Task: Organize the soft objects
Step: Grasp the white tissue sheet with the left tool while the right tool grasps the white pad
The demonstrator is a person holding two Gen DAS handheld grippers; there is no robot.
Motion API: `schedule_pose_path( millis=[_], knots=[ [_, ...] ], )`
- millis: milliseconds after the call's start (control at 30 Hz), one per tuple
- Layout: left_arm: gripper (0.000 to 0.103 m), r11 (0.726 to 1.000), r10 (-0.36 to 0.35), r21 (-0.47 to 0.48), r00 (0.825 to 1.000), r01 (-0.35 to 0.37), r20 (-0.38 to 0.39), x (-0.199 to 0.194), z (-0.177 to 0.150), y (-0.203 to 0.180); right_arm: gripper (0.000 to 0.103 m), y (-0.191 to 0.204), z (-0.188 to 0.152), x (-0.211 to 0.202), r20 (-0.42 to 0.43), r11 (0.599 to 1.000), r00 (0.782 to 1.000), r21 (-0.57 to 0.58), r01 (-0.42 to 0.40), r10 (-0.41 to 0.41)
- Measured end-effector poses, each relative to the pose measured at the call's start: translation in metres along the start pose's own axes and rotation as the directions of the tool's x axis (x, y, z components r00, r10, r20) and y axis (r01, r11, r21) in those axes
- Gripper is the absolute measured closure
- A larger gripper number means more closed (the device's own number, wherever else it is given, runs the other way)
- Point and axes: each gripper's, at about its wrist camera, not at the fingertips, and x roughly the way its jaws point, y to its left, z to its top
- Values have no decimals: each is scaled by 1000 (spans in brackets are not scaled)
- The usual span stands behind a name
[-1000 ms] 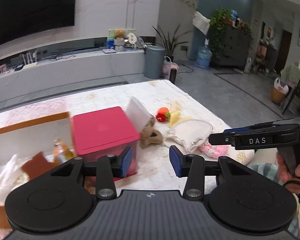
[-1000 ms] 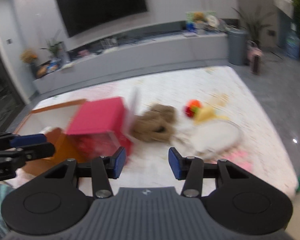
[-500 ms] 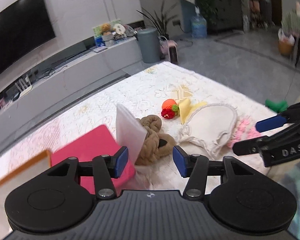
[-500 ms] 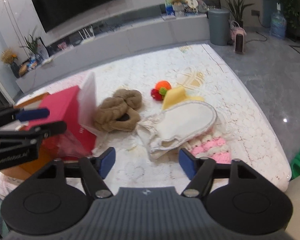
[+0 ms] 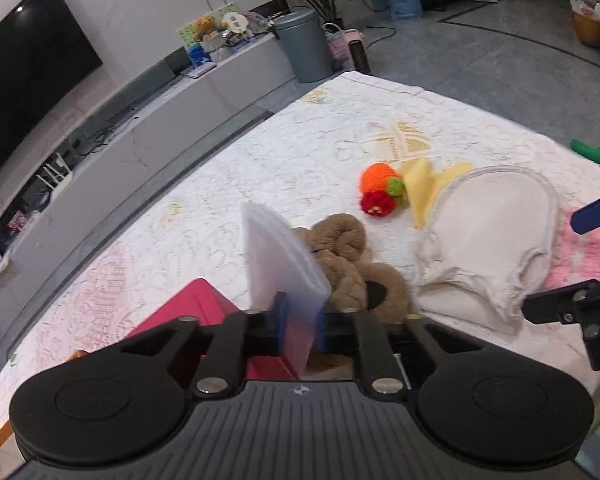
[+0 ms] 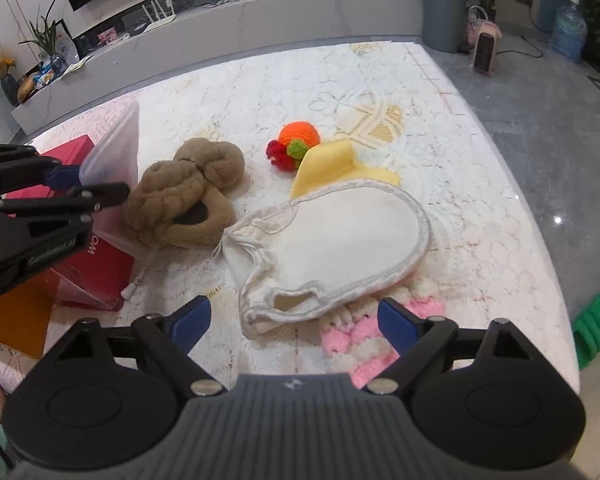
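Note:
My left gripper (image 5: 299,330) is shut on the upright clear lid flap (image 5: 280,268) of the pink box (image 5: 192,312); it also shows in the right wrist view (image 6: 96,184). A brown plush toy (image 6: 188,196) lies beside the box. A white cloth pouch (image 6: 332,240) lies in the middle, over a pink and white knit piece (image 6: 364,344). An orange and red knit toy (image 6: 296,146) and a yellow cloth (image 6: 328,166) lie behind it. My right gripper (image 6: 294,320) is open and empty above the pouch's near edge.
The things lie on a white lace tablecloth (image 6: 260,92). A brown cardboard box (image 6: 16,320) stands left of the pink box. Green slippers (image 6: 596,316) lie on the floor at the right. A grey bin (image 5: 306,50) stands beyond the table.
My left gripper has moved forward and shut on the clear lid flap. My right gripper has opened wider and moved closer to the white pouch.

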Motion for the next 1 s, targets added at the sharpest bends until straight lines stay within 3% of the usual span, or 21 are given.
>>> schedule_pose_path(
  millis=[233, 400, 500, 767, 1000],
  knots=[
    [102, 998, -28, -61, 996, 33, 81, -29, 0, 12, 14, -8, 4, 9, -9, 1000, 1000, 26, -18, 19],
    [102, 968, -209, -102, 963, 228, 172, -72, 13, 14, 11, -17, 6, 8, -12, 999, 1000, 43, -14, 14],
    [102, 936, -308, -130, 939, 328, 155, -68, 20, 9, 9, -20, 8, 9, -11, 999, 1000, 45, 3, -2],
    [102, 928, -285, -223, 954, 300, 96, -17, 4, -7, 4, -33, 19, 31, -35, 995, 998, 83, 52, -49],
    [102, 899, -320, -288, 943, 331, 85, 1, -1, -4, 6, -25, 27, 44, -22, 996, 995, 15, 93, -93]
  ],
)
